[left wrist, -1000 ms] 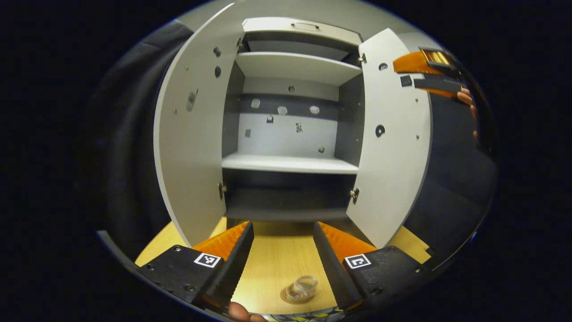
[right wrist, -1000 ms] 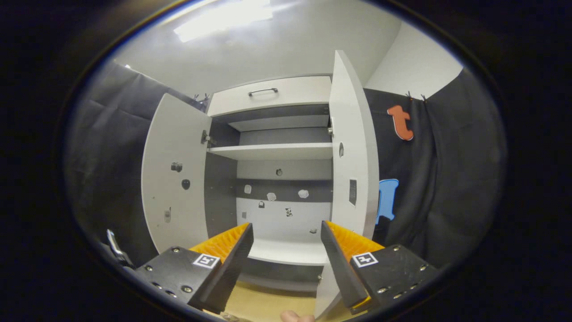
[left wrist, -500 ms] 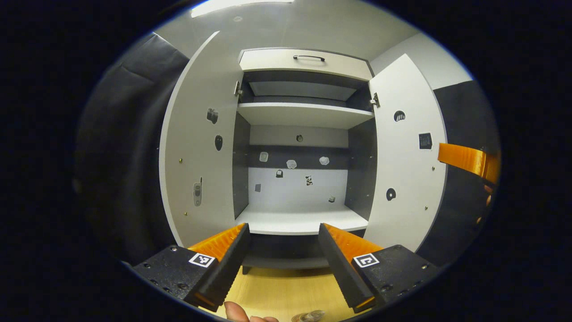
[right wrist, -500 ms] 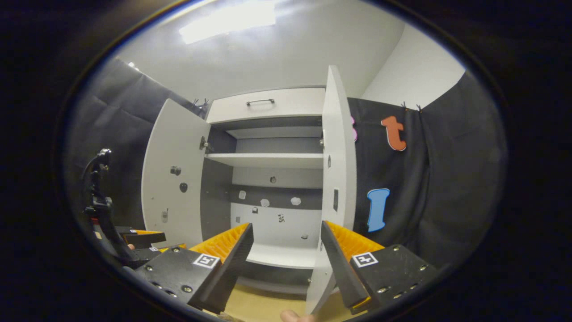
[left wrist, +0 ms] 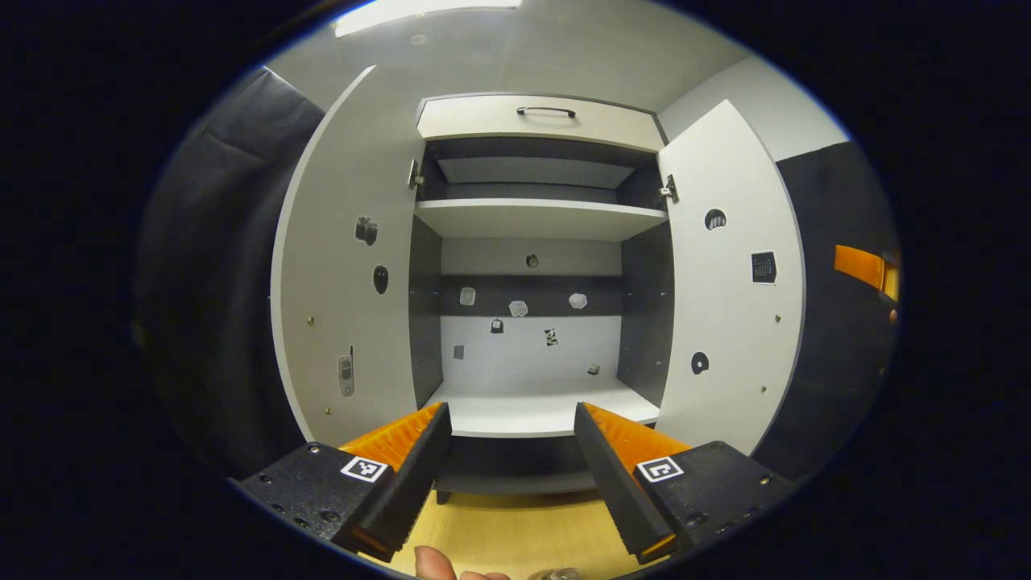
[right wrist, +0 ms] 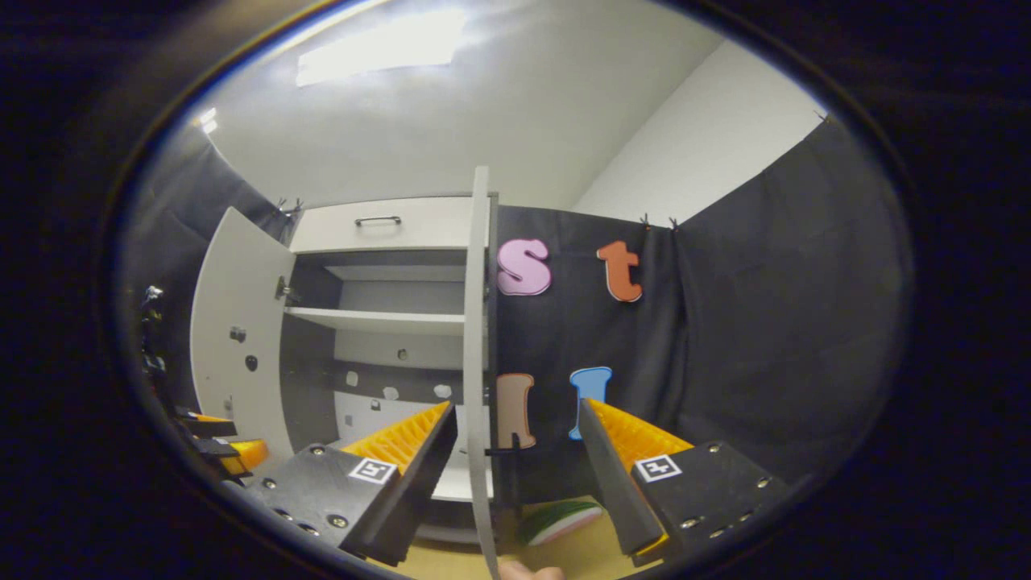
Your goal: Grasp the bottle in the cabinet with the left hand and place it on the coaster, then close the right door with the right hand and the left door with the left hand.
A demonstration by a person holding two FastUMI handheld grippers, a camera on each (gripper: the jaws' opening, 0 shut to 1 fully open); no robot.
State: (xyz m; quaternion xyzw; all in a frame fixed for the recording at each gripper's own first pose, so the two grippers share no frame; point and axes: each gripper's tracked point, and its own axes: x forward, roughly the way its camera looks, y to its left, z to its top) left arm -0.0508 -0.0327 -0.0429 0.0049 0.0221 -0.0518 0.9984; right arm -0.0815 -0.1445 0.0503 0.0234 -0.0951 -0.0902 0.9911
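The left tongs (left wrist: 509, 475) stand wide apart with nothing between them, held above the wooden surface (left wrist: 515, 532) and facing the open cabinet (left wrist: 532, 242). A glimpse of clear glass at the near edge of the surface may be the bottle (left wrist: 556, 574), though I cannot tell for sure. The right tongs (right wrist: 517, 471) also stand wide, their fingers to either side of the edge of the right door (right wrist: 478, 362), not touching it. The left door (left wrist: 346, 266) stands wide open. A green-and-white object (right wrist: 560, 519) lies on the surface beyond the right door.
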